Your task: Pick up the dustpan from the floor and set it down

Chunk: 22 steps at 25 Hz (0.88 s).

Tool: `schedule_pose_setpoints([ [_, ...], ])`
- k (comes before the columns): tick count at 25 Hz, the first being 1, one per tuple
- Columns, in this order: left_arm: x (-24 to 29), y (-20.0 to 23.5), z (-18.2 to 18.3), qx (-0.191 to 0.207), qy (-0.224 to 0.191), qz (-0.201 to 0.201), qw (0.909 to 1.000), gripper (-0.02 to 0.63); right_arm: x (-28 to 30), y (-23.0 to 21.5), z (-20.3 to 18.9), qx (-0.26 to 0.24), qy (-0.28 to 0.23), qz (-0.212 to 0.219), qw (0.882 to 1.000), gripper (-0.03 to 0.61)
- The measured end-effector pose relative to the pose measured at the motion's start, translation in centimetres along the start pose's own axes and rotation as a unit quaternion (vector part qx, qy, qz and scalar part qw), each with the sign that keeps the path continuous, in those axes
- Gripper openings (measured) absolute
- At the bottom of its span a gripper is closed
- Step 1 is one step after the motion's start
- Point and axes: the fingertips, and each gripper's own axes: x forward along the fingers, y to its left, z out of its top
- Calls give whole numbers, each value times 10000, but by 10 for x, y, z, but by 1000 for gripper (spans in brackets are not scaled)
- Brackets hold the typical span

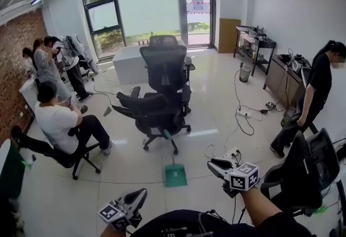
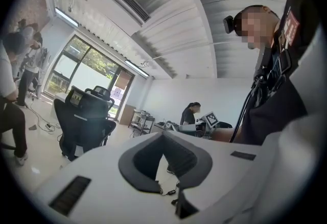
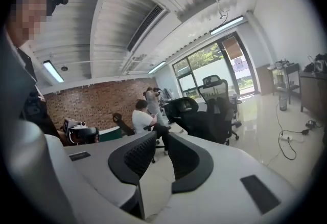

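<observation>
You are at the approach, with nothing picked up yet; the green dustpan (image 1: pixel 175 175) lies flat on the floor (image 1: pixel 221 117) just ahead of you, its handle (image 1: pixel 170 149) slanting up toward the black office chair (image 1: pixel 159 109) behind it. Your left gripper (image 1: pixel 141 194) has its jaw tips together on nothing; your right gripper (image 1: pixel 212 165) holds its jaws a little apart, likewise empty; both hang above the floor, short of the pan. Next, as I judge it, you must bring one gripper down to the handle, spread its jaws wider, and clench on it before lifting.
</observation>
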Motion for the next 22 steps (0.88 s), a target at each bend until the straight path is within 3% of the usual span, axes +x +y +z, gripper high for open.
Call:
schedule_pose_setpoints([
  [5, -51, -42, -3, 62, -117, 218, 9997, 14, -36, 51, -7, -147, -86, 69, 9998, 103],
  [16, -282, -102, -27, 115, 19, 101, 9999, 14, -79, 264, -63, -139, -319, -261, 9991, 102],
  [22, -401, -128, -33, -37, -17, 137, 9999, 14, -93, 384, -95, -121, -344, -366, 9987, 26],
])
